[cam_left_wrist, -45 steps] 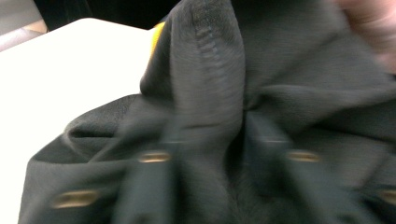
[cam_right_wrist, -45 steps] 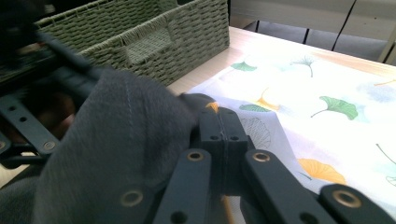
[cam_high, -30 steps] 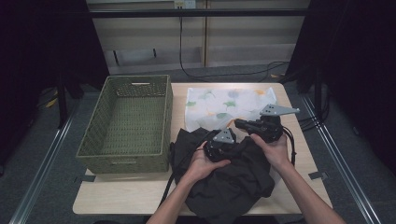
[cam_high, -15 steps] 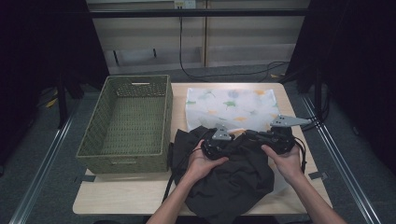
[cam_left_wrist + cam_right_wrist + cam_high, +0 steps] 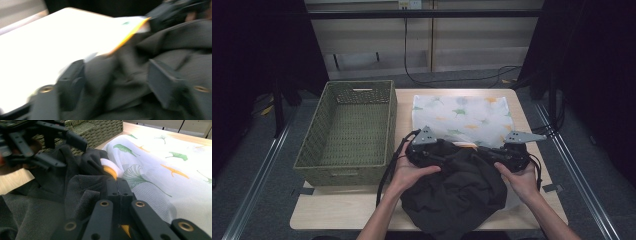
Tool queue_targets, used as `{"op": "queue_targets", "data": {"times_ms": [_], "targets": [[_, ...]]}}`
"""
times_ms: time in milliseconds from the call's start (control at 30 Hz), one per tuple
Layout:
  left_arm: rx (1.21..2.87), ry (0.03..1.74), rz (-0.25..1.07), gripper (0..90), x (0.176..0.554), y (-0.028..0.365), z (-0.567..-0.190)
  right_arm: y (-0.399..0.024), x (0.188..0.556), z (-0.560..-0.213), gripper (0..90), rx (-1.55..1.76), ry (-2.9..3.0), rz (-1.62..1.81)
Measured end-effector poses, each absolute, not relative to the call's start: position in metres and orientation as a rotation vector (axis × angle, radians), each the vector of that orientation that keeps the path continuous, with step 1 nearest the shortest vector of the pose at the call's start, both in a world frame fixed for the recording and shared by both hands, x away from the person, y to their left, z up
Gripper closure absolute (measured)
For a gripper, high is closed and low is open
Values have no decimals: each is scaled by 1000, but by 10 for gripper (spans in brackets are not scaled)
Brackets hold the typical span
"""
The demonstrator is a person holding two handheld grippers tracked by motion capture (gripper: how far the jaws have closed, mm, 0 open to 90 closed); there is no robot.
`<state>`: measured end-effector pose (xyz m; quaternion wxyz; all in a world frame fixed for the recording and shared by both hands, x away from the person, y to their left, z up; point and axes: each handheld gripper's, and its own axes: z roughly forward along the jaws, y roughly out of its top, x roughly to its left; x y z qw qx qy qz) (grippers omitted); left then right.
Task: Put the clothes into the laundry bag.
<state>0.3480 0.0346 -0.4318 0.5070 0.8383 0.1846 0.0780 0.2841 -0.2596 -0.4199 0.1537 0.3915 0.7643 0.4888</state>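
Right gripper view shows the right gripper [image 5: 117, 185] pressed closed beside the dark garment [image 5: 50, 202] — left gripper view has the left gripper [image 5: 117, 82] spread wide around cloth.

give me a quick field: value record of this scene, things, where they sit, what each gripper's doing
surface: wooden table
basket: green woven basket, left side of the table, nothing seen inside
far cloth: white mesh bag with leaf print, flat, right of the basket
near cloth: dark garment, bunched at the near edge, overlapping the bag's near edge
left gripper: jaws apart, garment fabric between them; view blurred
right gripper: jaws together at the garment's edge beside the bag; whether fabric is pinched is unclear
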Motion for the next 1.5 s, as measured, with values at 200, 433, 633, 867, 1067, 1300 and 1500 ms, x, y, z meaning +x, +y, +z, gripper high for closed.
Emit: {"op": "queue_targets", "data": {"times_ms": [200,433,633,867,1067,1300,1500], "targets": [[2157,567,146,140,367,41,-471,-261,286,-419,900,1131,2182,1402],[2183,570,61,598,366,35,-491,-257,288,-420,900,1124,2184,1409],[2143,555,74,767,361,38,-479,-254,289,-418,900,1112,2175,1420],[2059,492,138,744,345,41,-450,-242,295,-420,900,1103,2198,1421],[2031,510,134,709,348,49,-449,-236,295,-419,900,1089,2201,1423],[2006,471,162,788,341,50,-437,-236,298,-420,900,1097,2206,1417],[1984,390,203,803,334,44,-417,-237,302,-421,900,1105,2204,1415]]}}
